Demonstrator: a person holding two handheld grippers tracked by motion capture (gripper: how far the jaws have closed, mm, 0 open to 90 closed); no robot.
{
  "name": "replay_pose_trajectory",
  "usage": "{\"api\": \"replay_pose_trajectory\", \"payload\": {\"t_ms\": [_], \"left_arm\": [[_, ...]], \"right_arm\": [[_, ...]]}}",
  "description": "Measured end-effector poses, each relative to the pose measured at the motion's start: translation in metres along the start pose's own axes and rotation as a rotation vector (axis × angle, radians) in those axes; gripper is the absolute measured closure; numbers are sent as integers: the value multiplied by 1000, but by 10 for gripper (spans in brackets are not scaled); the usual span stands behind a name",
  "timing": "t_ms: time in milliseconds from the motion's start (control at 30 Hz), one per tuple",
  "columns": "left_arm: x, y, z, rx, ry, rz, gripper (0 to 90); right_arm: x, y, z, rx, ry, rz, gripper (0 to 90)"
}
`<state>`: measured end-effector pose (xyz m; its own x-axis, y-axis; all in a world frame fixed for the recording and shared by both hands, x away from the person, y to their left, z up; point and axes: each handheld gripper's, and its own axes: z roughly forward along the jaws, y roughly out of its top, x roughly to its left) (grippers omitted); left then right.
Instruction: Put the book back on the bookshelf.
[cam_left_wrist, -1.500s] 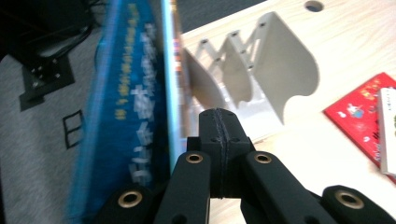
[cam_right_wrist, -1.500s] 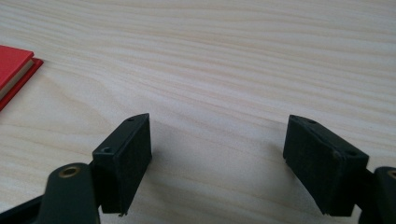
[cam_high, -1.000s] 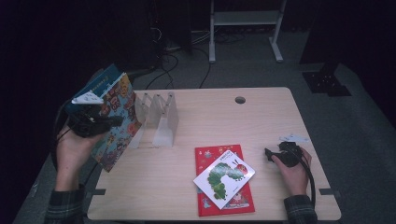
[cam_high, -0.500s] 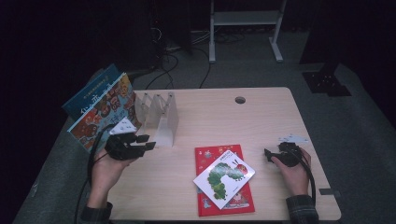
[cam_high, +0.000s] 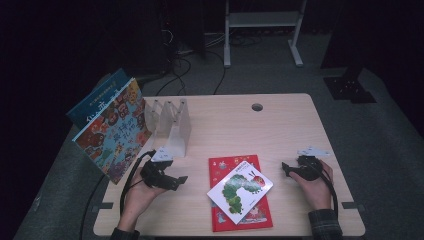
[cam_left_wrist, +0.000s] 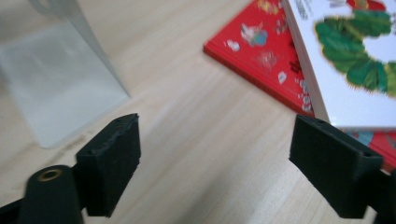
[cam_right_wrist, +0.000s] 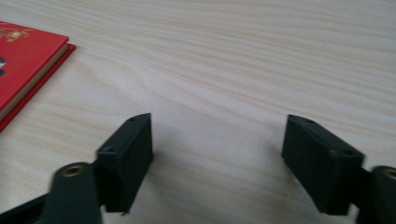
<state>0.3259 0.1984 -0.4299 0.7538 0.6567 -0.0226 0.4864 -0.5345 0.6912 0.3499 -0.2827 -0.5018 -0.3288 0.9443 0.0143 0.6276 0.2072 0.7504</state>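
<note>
pale wood of the tabletop (cam_high: 290, 125) carries two stacked books near its front edge: a white caterpillar book (cam_high: 240, 190) lying askew on a red book (cam_high: 240, 220). the left gripper (cam_high: 172, 181), just left of them, has its jaws just opened wide with nothing between them; the right gripper (cam_high: 289, 170), by the right edge, has just narrowed a little yet is still agape and empty. farther back at the left edge, two picture books (cam_high: 112, 127) lean in a clear rack (cam_high: 172, 125). the next likely step is taking the white book: come in low and level, straddle its overhanging left corner, pinch only that cover, and lift without dragging the red one.
</note>
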Motion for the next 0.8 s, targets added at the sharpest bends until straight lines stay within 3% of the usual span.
{"api": "replay_pose_trajectory", "payload": {"t_ms": [33, 100, 167, 300, 433, 500, 533, 567, 700, 800], "left_arm": [[-1, -4, 6, 3, 2, 2, 132], [0, -13, 20, 56, 17, 26, 55], [2, -18, 26, 72, 8, 17, 17], [6, -27, 32, 74, -8, 2, 2], [9, -35, 40, 82, -16, -7, 0], [9, -37, 42, 82, -17, -5, 0], [10, -41, 44, 78, -11, 5, 0], [10, -41, 44, 78, -11, 5, 0], [9, -45, 46, 35, 11, 36, 0], [10, -51, 48, -32, 17, 42, 0]], "right_arm": [[0, 0, 0, 0, 0, 0, 319], [3, -2, -7, 12, 19, -15, 420], [5, -4, -11, 13, 37, -23, 462], [11, -6, -20, 6, 71, -43, 563], [22, -12, -37, -5, 165, -66, 776], [23, -12, -39, -9, 178, -67, 815], [28, -14, -48, -20, 230, -72, 881], [31, -15, -52, -22, 253, -75, 892], [43, -21, -62, -12, 324, -97, 896], [54, -26, -68, -11, 382, -125, 896]]}}
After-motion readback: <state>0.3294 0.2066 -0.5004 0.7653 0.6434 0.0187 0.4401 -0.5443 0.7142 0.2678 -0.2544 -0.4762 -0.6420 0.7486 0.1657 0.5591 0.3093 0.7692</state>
